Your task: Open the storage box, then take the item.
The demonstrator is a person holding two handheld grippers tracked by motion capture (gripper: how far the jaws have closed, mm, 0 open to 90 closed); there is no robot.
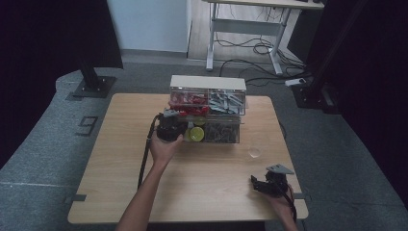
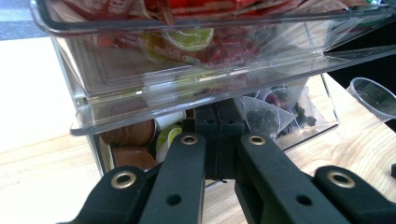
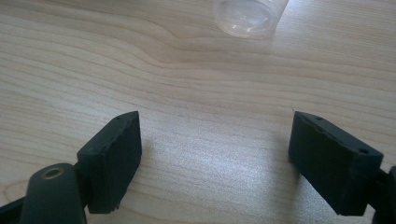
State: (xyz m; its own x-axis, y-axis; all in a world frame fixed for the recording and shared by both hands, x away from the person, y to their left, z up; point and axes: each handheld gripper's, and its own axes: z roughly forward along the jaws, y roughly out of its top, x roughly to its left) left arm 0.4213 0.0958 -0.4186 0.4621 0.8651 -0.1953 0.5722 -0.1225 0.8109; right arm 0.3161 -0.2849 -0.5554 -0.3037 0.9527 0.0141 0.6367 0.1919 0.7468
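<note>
The left gripper (image 1: 169, 126) is pushed up against the clear drawer organizer (image 1: 208, 107) at the far middle of the table (image 1: 120, 159), its nose level with the lower left compartment. In the left gripper view the two jaws are seen pressed together, tips (image 2: 219, 122) just inside the opening under the raised clear flap (image 2: 196, 100). Whether something thin is pinched between them cannot be told. Brown capsules (image 2: 130, 140) and a green-lidded one (image 2: 170, 137) are stacked just to the left of the tips; mesh tea bags (image 2: 266, 116) are seen in the neighbouring compartment.

The right gripper (image 1: 269, 185) is parked near the table's front right corner, jaws spread wide over bare wood with nothing between them. A small clear cup (image 3: 250, 16) is waiting just ahead of it, apart from the organizer.

By the look of it, the picking step at the lower compartment is in hand. Next, a capsule would probably have to be drawn out past the flap without snagging it, then carried across to the cup, which may need steadying by the right gripper.
</note>
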